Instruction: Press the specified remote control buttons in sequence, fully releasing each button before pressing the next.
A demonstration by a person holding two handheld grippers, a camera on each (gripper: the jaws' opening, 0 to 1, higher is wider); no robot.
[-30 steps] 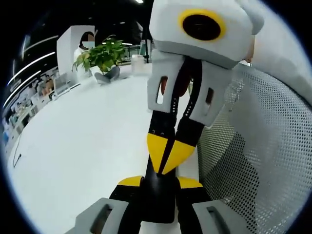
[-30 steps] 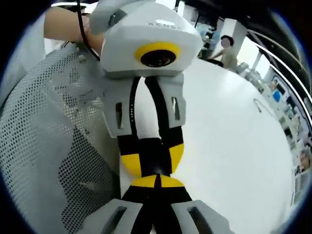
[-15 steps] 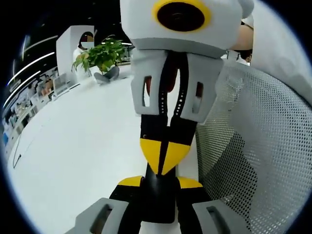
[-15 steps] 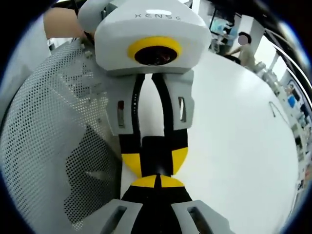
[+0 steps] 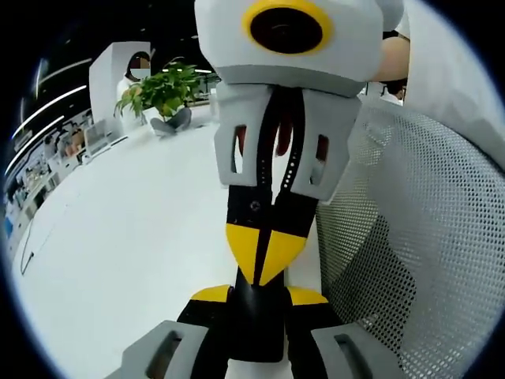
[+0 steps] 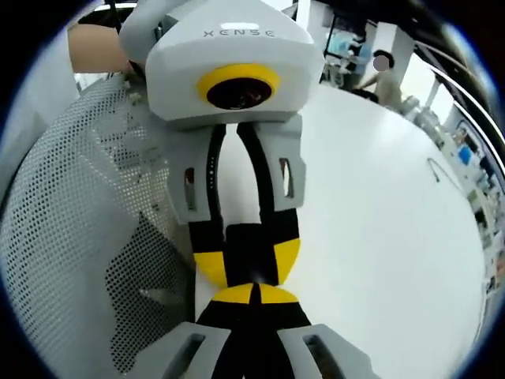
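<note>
Brand word: "XENSE", in grey raised letters, readable in the right gripper view.
Stands on: the white top housing of the left hand-held gripper [image 6: 248, 272], just above its yellow ring.
Other lettering: none readable; the background shelves and the counter [image 6: 379, 229] carry nothing legible.
Left gripper view: no text, number or sign can be read.
</note>
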